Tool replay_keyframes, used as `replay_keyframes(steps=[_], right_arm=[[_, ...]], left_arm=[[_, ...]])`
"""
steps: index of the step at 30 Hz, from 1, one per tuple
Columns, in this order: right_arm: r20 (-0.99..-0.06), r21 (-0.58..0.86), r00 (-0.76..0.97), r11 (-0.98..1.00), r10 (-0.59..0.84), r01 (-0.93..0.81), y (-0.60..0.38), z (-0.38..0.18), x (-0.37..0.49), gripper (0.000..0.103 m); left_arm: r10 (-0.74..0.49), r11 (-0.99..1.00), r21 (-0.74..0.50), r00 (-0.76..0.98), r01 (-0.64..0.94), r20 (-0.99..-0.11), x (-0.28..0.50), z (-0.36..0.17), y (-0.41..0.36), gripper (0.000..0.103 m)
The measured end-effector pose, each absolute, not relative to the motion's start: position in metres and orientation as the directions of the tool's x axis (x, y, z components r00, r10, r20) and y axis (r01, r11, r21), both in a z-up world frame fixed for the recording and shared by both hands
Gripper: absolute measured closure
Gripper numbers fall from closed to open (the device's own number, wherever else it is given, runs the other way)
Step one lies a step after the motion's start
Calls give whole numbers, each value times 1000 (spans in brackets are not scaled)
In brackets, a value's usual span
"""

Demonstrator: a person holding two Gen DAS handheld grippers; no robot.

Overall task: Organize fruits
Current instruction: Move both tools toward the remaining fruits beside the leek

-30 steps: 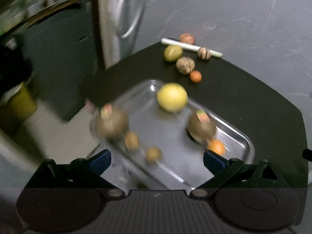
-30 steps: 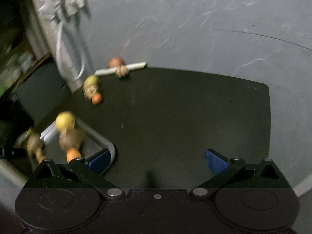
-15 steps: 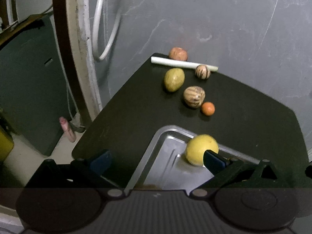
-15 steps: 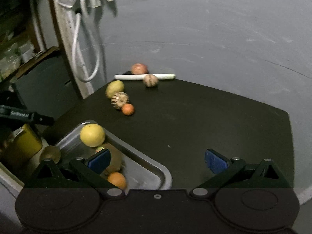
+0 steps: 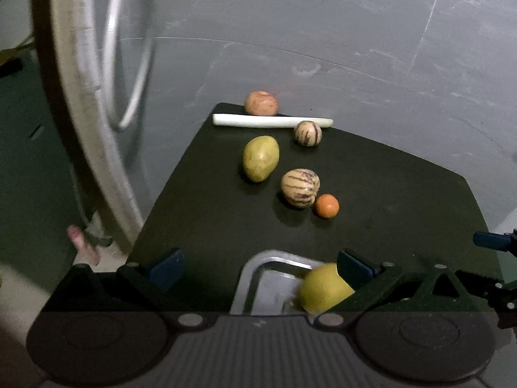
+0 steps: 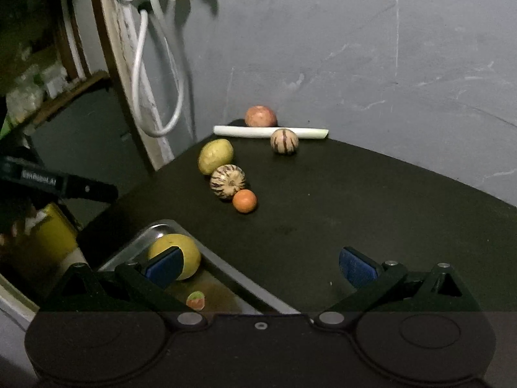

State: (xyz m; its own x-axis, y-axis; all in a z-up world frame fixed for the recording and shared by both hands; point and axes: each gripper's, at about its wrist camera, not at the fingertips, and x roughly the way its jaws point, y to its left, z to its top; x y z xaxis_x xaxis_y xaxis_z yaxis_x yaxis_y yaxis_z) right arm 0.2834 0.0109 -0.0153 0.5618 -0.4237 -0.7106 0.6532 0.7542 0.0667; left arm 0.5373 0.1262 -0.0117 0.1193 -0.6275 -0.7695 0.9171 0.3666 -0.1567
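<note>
Sitting loose on the dark round table (image 6: 355,200), five fruits are awaiting collection — the shiny metal tray (image 6: 155,231) is already holding a big yellow citrus (image 6: 187,252). Left tool (image 5: 260,265) and right tool (image 6: 260,265) are both gaping, released, gripping nothing — the small orange fruit (image 6: 244,200) is lying nearest.

The dark, near-black counter (image 6: 371,200) carries a small plain orange fruit (image 6: 244,200), a larger round cream fruit with purple-brown stripes (image 6: 227,181), a smaller striped cream fruit of the same pattern (image 6: 284,141), a yellow-green oval mango-like fruit (image 6: 215,156), a pinkish-red mottled round fruit (image 6: 260,116) and a white stalk with a pale green tip (image 6: 270,132). In the shiny silver metal tray (image 6: 155,233) sits a plain yellow round fruit (image 6: 190,252); both black tongs bear blue pads (image 6: 357,266), and the wall (image 6: 355,48) is grey with pale scratches
</note>
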Motion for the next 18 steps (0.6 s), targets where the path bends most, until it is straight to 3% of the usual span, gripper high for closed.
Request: replay_keyframes(steps=[9,18], right_arm=[[-741,-17,483,732,-467,681,4,-31,329,1],[-775,-79,447,770,-447,634,-13,-45,355,1]], left_arm=[[-627,201,-221,-48,954,-778,585,-40,71,1],[-611,158,-319,-161,934,-775,594,-60,38,1]])
